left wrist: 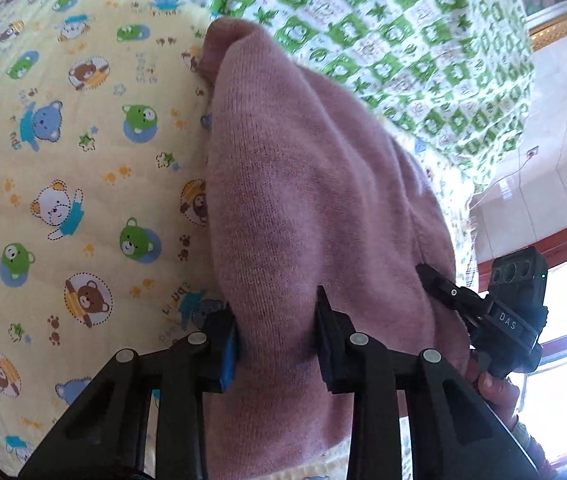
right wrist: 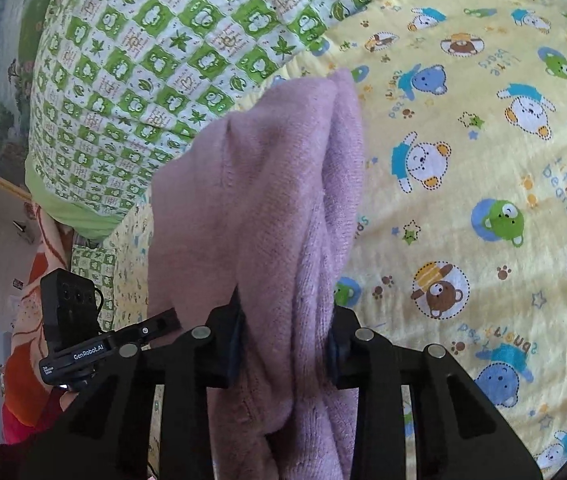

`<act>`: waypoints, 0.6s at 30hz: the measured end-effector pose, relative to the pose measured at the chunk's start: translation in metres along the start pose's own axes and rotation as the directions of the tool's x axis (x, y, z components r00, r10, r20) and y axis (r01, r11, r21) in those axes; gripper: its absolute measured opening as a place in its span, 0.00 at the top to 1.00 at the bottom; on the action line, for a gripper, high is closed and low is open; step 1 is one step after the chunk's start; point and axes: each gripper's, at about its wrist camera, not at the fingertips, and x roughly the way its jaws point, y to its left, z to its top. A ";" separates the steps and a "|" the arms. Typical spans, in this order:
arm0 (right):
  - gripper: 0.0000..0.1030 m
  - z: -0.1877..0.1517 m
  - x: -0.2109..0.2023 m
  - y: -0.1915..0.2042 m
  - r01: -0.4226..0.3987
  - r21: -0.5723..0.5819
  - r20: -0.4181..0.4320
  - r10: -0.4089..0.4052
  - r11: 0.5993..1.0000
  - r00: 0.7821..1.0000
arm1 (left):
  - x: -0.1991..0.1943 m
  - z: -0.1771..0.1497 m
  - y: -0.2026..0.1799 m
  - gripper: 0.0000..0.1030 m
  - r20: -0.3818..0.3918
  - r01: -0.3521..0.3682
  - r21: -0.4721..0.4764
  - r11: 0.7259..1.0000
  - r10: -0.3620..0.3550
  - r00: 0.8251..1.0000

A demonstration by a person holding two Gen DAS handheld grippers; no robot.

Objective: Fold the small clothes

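Observation:
A small pink knitted garment (left wrist: 303, 184) lies bunched on the yellow bear-print sheet (left wrist: 67, 160). My left gripper (left wrist: 277, 344) is shut on its near edge, the knit pinched between both pads. In the right wrist view the same pink garment (right wrist: 267, 200) runs forward from my right gripper (right wrist: 287, 344), which is also shut on a thick fold of it. The right gripper (left wrist: 443, 292) shows in the left wrist view at the garment's right side, held by a hand. The left gripper (right wrist: 159, 324) appears at the garment's left side in the right wrist view.
A green and white patterned quilt (left wrist: 403, 40) lies heaped at the far side of the bed, just past the garment. An orange patterned blanket (right wrist: 35, 288) hangs at the bed's left edge. A pale wall and a bright window (left wrist: 563, 320) stand to the right.

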 end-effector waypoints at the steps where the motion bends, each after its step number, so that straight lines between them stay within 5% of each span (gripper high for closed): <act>1: 0.68 0.000 -0.003 0.004 -0.007 -0.006 0.006 0.007 1.000 1.000 | -0.008 -0.004 -0.002 0.70 0.015 0.007 0.002 1.000 -0.007 1.000; 8: 0.69 -0.004 -0.010 0.044 -0.089 -0.076 0.012 0.090 0.993 0.996 | -0.068 -0.021 -0.002 0.71 0.124 0.009 -0.007 1.000 -0.008 0.992; 18: 0.70 -0.018 0.014 0.125 -0.241 -0.194 -0.062 0.233 0.951 0.970 | -0.176 -0.053 0.029 0.71 0.275 -0.075 -0.073 0.994 0.093 0.957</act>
